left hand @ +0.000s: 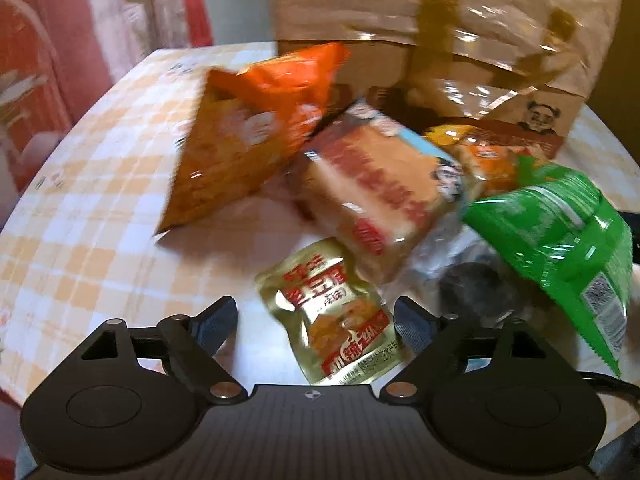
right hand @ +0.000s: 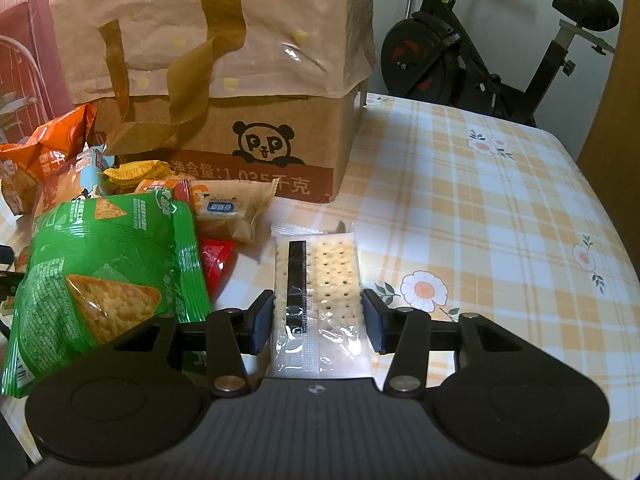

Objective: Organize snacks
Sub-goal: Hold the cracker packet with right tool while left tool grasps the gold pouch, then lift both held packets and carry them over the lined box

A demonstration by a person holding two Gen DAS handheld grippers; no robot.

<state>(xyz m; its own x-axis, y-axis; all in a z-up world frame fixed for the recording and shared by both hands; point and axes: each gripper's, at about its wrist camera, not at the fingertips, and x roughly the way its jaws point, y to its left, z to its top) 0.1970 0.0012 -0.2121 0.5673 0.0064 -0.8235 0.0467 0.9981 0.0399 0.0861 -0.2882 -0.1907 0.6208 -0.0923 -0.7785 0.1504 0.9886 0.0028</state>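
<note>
My right gripper (right hand: pixel 319 322): jaws closed partway, pads pressing both sides of clear cracker pack (right hand: pixel 318 296); pack runs toward 12 o'clock over checked tablecloth (right hand: pixel 480 220). Green chip bag (right hand: pixel 108 272) at 9 o'clock, panda carton (right hand: pixel 256 148) at 11. My left gripper (left hand: pixel 315 322): jaws wide apart, gripping nothing; gold pouch (left hand: pixel 332 312) lies flat between fingertips. Orange bag (left hand: pixel 252 132) at 11 o'clock, wrapped bread (left hand: pixel 384 196) at 1. Left view blurred.
</note>
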